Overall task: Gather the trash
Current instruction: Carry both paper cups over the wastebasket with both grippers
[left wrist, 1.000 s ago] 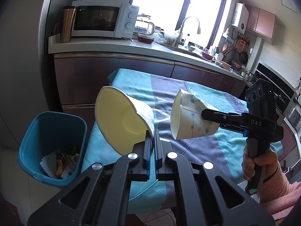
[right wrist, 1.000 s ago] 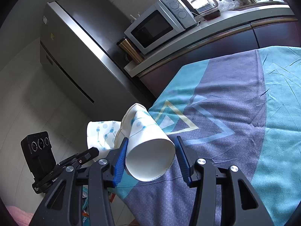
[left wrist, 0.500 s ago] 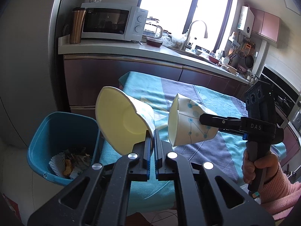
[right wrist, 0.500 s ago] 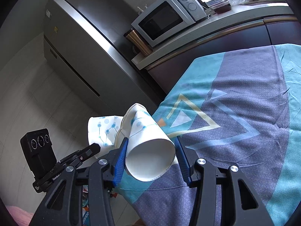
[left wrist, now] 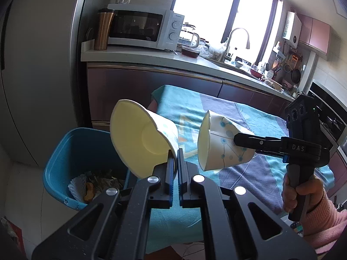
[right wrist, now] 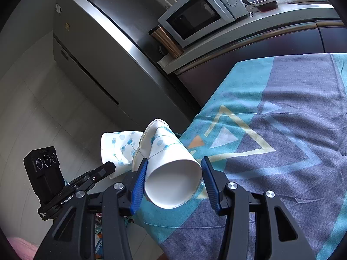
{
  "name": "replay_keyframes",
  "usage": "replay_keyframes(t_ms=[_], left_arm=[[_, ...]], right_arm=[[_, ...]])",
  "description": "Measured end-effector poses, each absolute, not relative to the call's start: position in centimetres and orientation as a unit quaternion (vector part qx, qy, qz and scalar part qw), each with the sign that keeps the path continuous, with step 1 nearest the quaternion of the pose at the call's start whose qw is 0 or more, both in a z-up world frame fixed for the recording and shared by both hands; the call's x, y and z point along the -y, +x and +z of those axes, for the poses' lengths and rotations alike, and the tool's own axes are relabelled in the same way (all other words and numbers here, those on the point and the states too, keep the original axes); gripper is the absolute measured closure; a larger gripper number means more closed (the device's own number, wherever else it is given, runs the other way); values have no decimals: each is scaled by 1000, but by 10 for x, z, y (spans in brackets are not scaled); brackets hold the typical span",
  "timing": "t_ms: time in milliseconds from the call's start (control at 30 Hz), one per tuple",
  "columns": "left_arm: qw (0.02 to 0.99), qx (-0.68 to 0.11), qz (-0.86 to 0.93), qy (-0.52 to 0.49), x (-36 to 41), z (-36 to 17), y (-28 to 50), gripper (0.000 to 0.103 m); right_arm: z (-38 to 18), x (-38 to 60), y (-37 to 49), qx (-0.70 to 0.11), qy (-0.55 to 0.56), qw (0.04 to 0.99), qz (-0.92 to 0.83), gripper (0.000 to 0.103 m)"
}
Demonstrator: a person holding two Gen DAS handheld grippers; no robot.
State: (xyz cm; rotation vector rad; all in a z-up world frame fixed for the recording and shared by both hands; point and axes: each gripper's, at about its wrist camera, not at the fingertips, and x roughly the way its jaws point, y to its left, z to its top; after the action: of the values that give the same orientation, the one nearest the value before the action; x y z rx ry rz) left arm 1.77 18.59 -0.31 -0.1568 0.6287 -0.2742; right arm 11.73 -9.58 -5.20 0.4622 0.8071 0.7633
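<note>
Carrying two crumpled white paper cups with blue dot print toward the blue plastic bin (left wrist: 65,151) is the step in hand: the left gripper (left wrist: 175,158) has its jaws pinched nearly together on the rim of one cup (left wrist: 138,143), and the right gripper (right wrist: 173,179), jaws about half open, clamps the other cup (right wrist: 171,169) by its base. Both cups hang above the worktop's teal and grey cloth (right wrist: 282,130) at its edge, beside the bin. Next, I judge, each cup must come over the bin's mouth before the jaws let go.
</note>
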Motion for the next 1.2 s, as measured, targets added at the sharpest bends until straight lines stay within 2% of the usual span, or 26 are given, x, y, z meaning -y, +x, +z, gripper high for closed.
replay_keyframes(t_ms=[1200], left_arm=[[943, -310, -71, -96, -245, -11, 17, 100]], right_arm=[[-43, 22, 140, -393, 175, 803, 412, 56]])
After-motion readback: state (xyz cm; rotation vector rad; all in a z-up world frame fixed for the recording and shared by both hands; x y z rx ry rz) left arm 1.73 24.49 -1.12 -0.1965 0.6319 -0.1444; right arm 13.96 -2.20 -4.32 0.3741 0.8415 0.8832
